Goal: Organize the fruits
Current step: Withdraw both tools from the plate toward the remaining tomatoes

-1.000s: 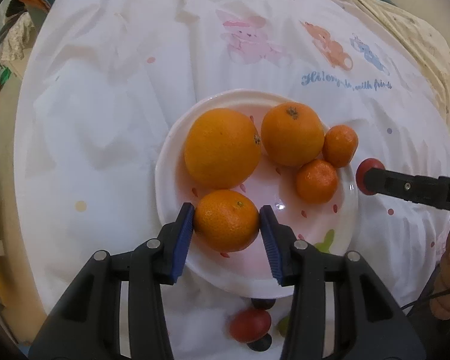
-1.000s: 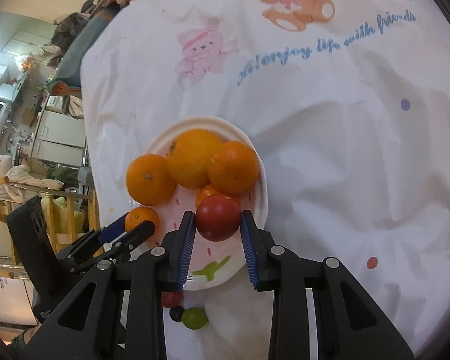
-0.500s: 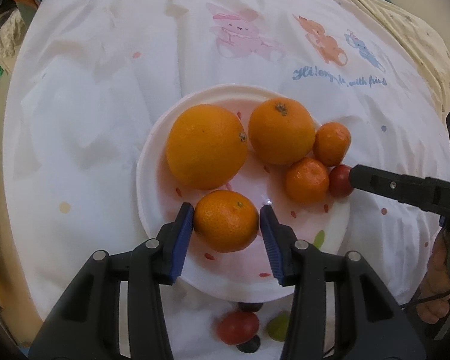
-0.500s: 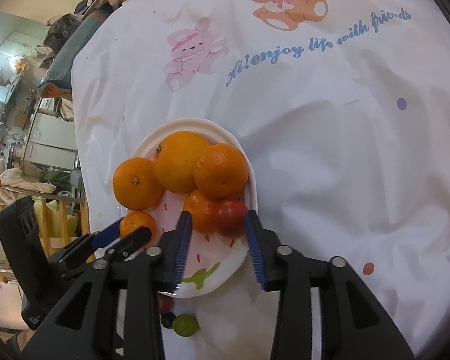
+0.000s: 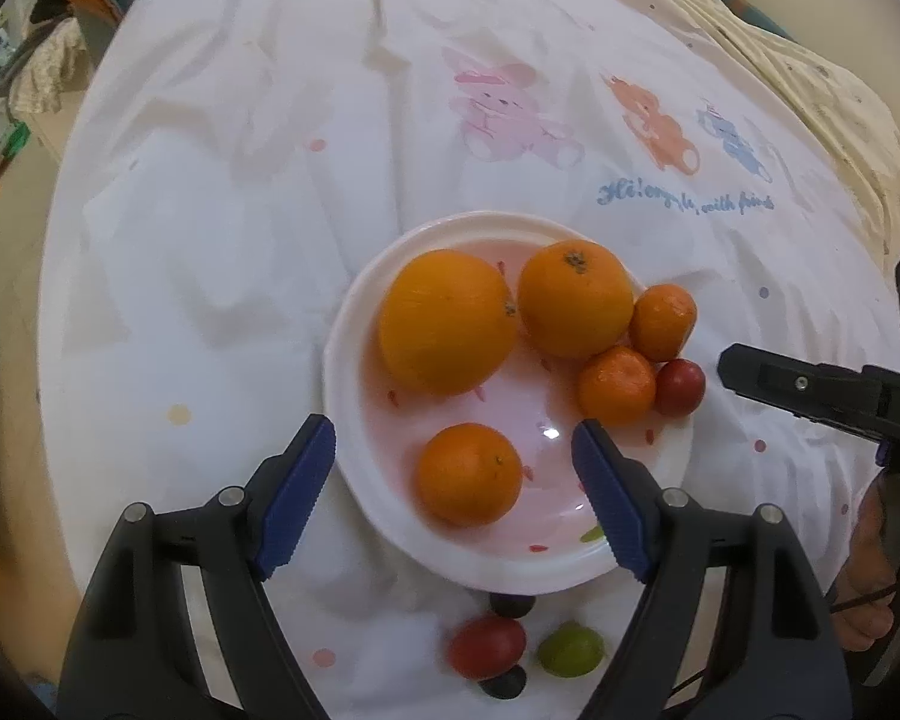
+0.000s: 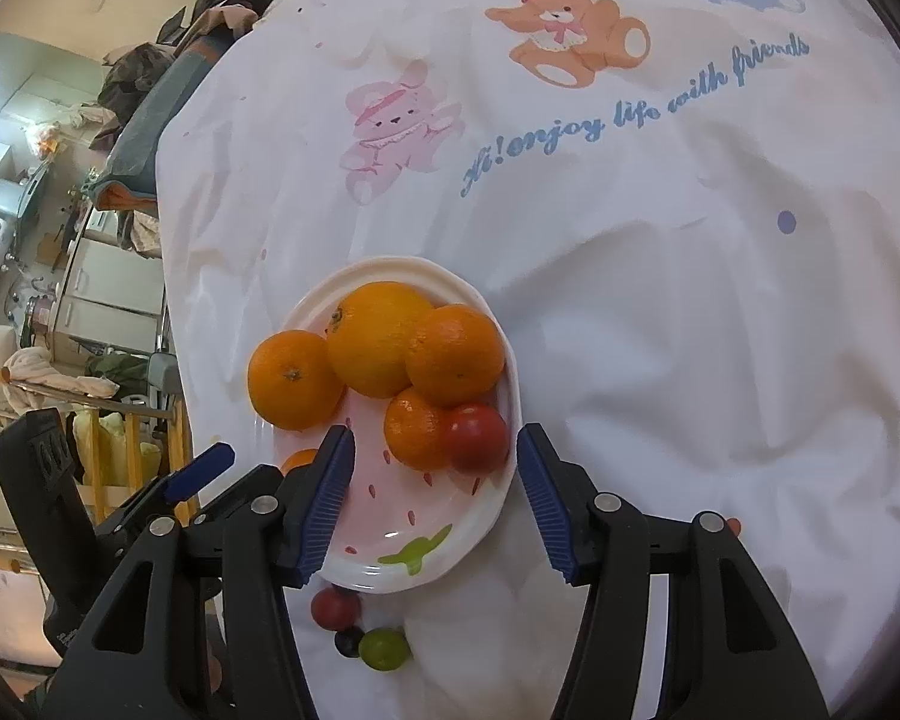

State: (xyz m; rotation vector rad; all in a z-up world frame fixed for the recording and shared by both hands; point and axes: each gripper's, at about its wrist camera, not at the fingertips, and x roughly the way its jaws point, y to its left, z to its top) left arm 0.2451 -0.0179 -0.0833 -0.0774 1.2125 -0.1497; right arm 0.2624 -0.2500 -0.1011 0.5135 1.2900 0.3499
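A white and pink plate (image 5: 354,420) (image 6: 498,504) on the white cloth holds several oranges and a red fruit (image 5: 680,386) (image 6: 477,437). My left gripper (image 5: 453,498) is open, its jaws spread either side of a small orange (image 5: 469,474) that rests on the plate's near side. My right gripper (image 6: 429,498) is open just behind the red fruit, which lies at the plate's rim beside a small orange (image 6: 414,428). One finger of the right gripper shows in the left wrist view (image 5: 810,387).
A red fruit (image 5: 487,647) (image 6: 333,607), a green one (image 5: 570,650) (image 6: 383,649) and dark ones (image 5: 511,603) (image 6: 348,641) lie on the cloth just in front of the plate. A printed tablecloth (image 6: 690,300) covers the round table. Furniture and clutter stand off to the left (image 6: 42,276).
Both grippers have opened. The left let go of the small orange on the plate; the right set the red fruit down at the plate's rim and drew back a little.
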